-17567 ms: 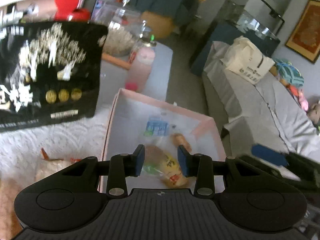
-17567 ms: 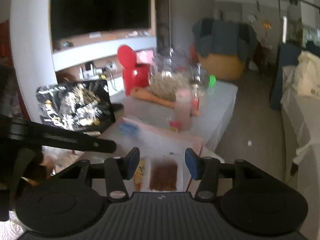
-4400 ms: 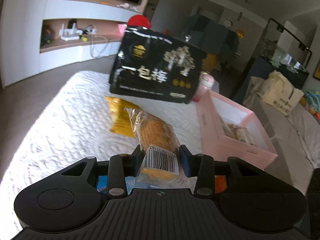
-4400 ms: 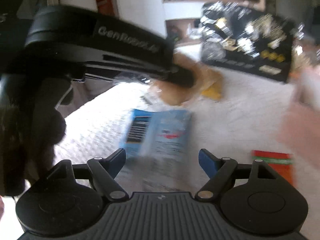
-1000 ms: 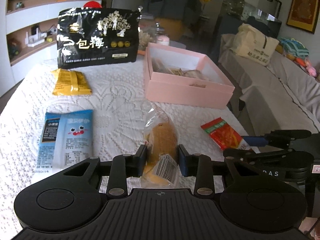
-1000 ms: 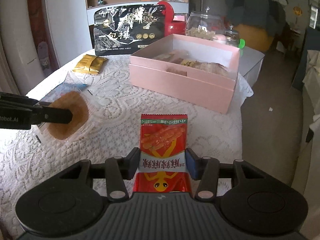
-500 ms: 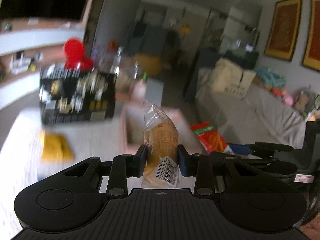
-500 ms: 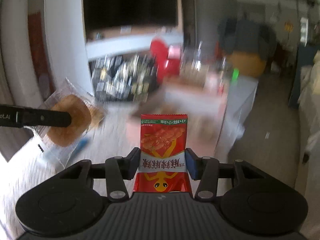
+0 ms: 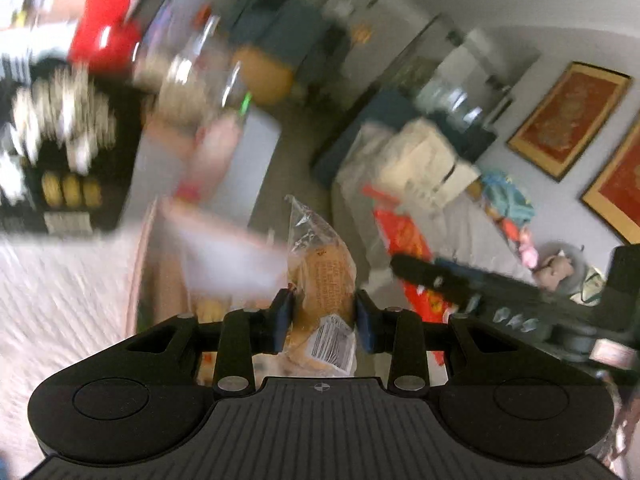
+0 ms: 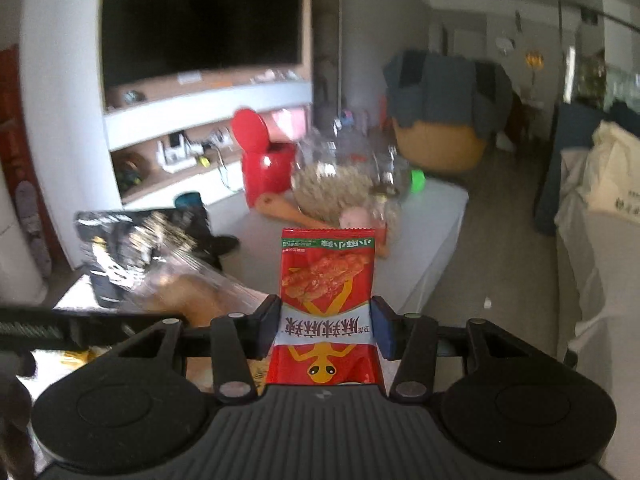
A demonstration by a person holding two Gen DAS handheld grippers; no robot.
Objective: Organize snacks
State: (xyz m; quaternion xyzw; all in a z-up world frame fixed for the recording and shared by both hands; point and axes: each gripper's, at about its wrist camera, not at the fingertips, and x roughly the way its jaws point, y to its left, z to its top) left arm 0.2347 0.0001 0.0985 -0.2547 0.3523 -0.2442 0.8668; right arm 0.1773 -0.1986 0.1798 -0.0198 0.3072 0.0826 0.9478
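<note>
Clear-wrapped golden bun and red snack packet, one per gripper, both above the pink box.
Left gripper: jaws easing open, bun with barcode sticker between the pads. Right gripper: jaws narrow, clamped on the packet; white Chinese characters upside down, yellow figure, green strip. Box blurred, just beyond the bun.

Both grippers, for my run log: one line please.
left gripper: opening, bread packet between | right gripper: shut on red snack packet

I see a dark television set in a white wall unit. Two framed pictures hang above a grey sofa.
</note>
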